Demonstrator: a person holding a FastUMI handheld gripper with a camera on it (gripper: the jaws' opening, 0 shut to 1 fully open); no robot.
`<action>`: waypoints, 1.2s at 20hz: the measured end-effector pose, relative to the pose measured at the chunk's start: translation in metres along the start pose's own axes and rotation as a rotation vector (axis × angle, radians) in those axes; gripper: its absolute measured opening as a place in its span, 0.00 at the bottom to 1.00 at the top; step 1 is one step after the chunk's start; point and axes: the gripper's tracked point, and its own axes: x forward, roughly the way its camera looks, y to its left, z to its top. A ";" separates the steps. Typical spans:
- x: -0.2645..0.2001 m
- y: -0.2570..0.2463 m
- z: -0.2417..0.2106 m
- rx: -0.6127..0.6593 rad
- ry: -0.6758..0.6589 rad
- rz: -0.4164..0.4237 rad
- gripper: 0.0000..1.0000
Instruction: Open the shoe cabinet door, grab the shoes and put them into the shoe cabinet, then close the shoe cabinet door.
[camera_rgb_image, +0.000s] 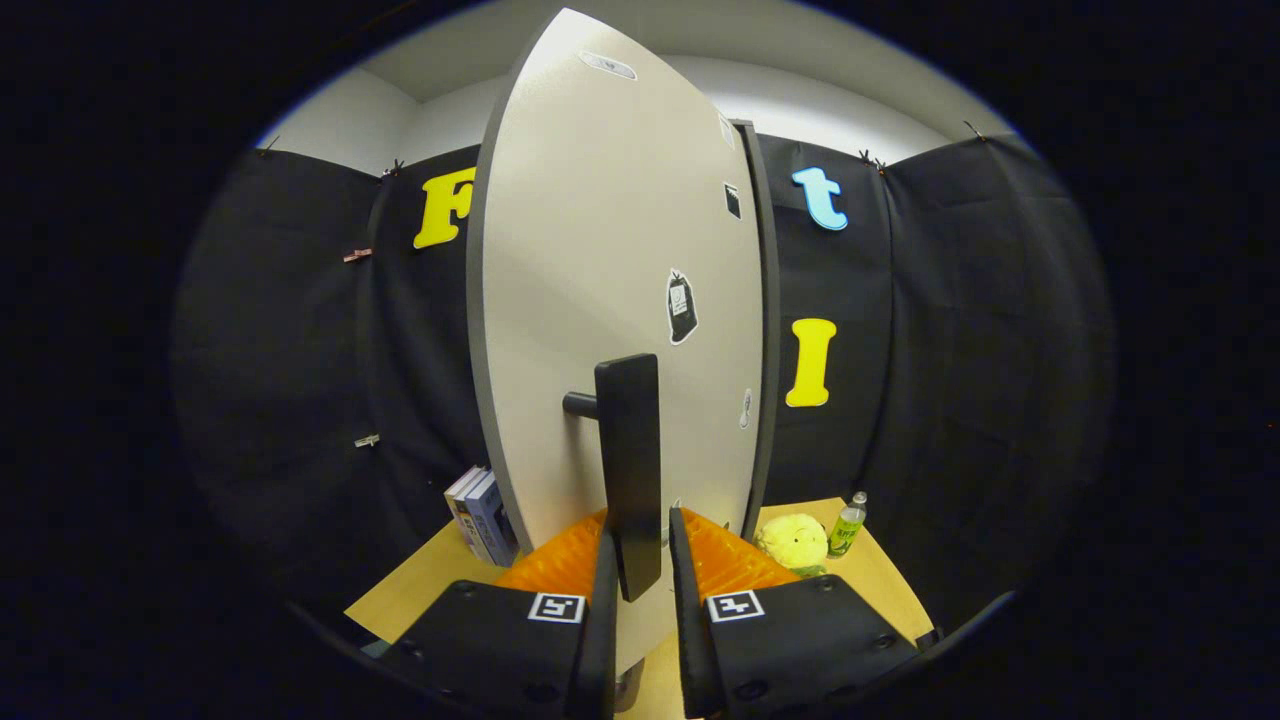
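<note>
Nearest: one hand-held gripper (640, 555), pointing forward and level, two fingers (600, 600) standing upright on either side of one dark bar handle (630, 470). Fingers set narrow about the handle's lower end; the left finger touching or nearly touching the bar, a thin gap visible at the right finger, so a firm clamp cannot be confirmed. One square marker (556, 607) on each finger block, two in all.

Just beyond: handle mounted by a short round post (580, 404) on one pale shoe cabinet door (610, 280), tall and upright, with a dark edge band. Several small stickers (681, 306) on the door face, the largest just above and to the right of the handle. Dark edge of the cabinet body (768, 330) along the door's right side.

Farther: one tan surface (420, 585) beneath. Left of the door, a small upright stack of books (482, 515), about three. Right of the door, one yellow plush toy (793, 540) and, just beside it, one green bottle (848, 528) with a pale cap, standing upright.

Farthest: black cloth wall (300, 350) with a few small clips (366, 440), white room wall above.
</note>
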 end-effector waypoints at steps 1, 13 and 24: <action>-0.004 -0.008 0.001 -0.001 0.001 -0.011 0.30; -0.105 -0.121 0.016 0.019 -0.103 -0.187 0.28; -0.099 -0.033 -0.071 0.026 0.127 0.073 0.24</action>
